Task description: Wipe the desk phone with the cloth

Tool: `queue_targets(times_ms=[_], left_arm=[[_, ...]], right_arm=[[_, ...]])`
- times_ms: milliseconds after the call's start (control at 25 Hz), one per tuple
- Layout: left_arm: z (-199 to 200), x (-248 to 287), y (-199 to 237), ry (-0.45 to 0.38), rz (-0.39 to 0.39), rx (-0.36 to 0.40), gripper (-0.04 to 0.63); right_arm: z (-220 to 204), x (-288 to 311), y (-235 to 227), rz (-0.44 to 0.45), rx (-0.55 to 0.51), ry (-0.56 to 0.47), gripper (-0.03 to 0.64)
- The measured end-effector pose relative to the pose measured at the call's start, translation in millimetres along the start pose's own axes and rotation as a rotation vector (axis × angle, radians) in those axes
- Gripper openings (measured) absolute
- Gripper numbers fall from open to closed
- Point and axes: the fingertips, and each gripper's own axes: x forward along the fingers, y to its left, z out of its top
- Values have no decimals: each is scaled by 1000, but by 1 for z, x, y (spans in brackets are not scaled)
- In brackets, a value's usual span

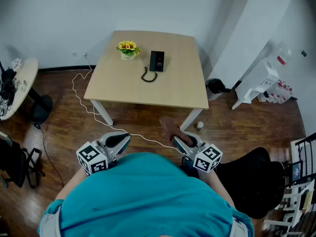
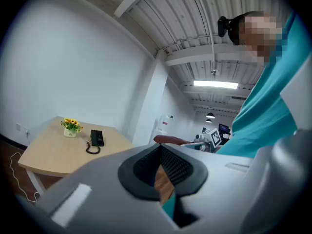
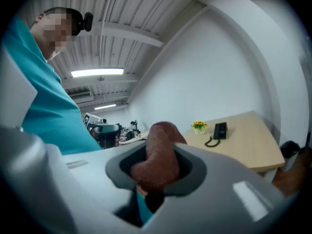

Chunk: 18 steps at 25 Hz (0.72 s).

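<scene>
One black corded desk phone (image 1: 157, 61) and one pot of yellow flowers (image 1: 128, 49) sit at the far side of one light wooden table (image 1: 173, 90). Right gripper (image 1: 179, 141), well short of the table, is clamped on one brown cloth (image 3: 158, 155). Left gripper (image 1: 124, 139) has its jaws together and holds nothing.

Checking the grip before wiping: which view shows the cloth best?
The right gripper view: the cloth fills the centre, clamped in the right claw. The head view shows it small, poking forward from that claw. The left gripper view catches only a distant brown strip.
</scene>
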Motion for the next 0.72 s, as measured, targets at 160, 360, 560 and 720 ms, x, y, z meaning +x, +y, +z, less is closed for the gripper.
queue_targets(times_ms=[160, 360, 560, 720], left_arm=[[2, 23, -16, 13, 5, 10, 6], [-3, 49, -37, 72, 2, 22, 6], [-5, 60, -29, 105, 20, 18, 6], [-6, 68, -6, 117, 7, 13, 6]], right_arm=[[2, -19, -16, 8, -18, 1, 83], [-2, -36, -36, 26, -11, -13, 83], [-10, -34, -55, 32, 16, -7, 83], [-11, -12, -67, 27, 26, 2, 83]])
